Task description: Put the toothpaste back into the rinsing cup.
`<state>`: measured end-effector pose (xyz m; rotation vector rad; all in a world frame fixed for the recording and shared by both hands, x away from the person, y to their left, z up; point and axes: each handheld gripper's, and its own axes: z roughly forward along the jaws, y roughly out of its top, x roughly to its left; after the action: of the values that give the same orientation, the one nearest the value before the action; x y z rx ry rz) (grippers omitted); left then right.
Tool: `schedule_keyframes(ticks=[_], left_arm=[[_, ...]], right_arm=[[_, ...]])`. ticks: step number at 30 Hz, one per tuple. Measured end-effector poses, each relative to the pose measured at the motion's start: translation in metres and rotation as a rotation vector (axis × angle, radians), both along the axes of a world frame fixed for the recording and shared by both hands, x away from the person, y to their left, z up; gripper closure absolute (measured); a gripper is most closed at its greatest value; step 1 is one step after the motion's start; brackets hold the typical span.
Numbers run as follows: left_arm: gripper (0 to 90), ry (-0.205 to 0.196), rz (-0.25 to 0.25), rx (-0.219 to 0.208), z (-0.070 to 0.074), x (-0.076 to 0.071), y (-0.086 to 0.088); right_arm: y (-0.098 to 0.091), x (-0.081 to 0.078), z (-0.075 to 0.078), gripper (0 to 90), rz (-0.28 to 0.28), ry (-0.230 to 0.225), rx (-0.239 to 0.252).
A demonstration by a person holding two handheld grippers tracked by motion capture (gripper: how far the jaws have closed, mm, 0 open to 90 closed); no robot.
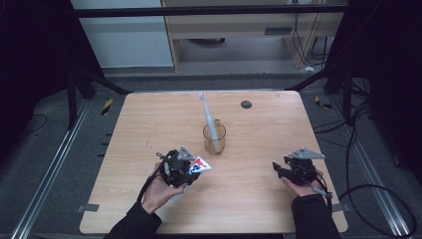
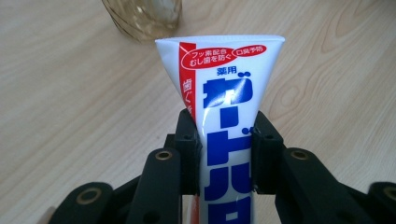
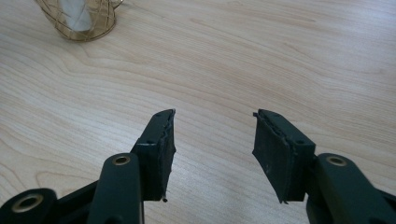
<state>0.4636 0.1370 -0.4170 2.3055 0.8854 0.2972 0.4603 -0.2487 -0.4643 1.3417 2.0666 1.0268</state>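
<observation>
Gripping a toothpaste tube (image 2: 224, 121) in our left tool (image 2: 223, 140).
We clamp it above the surface (image 1: 259, 189) near the front edge, beside the glass cup (image 1: 214, 138); our right tool (image 3: 212, 154) hangs apart, holding nothing.

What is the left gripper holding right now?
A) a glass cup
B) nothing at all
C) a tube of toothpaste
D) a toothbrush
C: in the left gripper view the two black jaws of the left gripper press on both sides of the white tube of toothpaste with blue and red writing, while the toothbrush stands in the glass cup farther up the table.
</observation>
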Motion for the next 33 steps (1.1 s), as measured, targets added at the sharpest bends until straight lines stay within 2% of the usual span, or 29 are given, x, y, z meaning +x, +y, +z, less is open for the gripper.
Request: schedule_keyframes(ticks=[3, 5, 10, 24, 33], left_arm=[[69.0, -0.041, 0.023, -0.02, 0.008, 0.002, 0.004], [69.0, -0.075, 0.043, -0.035, 0.015, 0.005, 0.007], [69.0, -0.124, 0.072, -0.083, 0.026, 0.013, 0.008], [69.0, -0.252, 0.095, -0.217, 0.059, 0.027, -0.012], [69.0, -0.321, 0.122, -0.316, 0.066, 0.044, -0.026]], right_arm=[[0.0, -0.001, 0.001, 47.8, -0.011, 0.004, 0.01], [0.0, -0.001, 0.0, 47.6, -0.012, -0.007, -0.001], [0.0, -0.001, 0.0, 47.0, -0.013, -0.008, -0.002], [0.001, 0.0, -0.002, 44.9, -0.015, -0.017, -0.008], [0.0, 0.001, -0.004, 41.0, -0.022, -0.03, -0.005]])
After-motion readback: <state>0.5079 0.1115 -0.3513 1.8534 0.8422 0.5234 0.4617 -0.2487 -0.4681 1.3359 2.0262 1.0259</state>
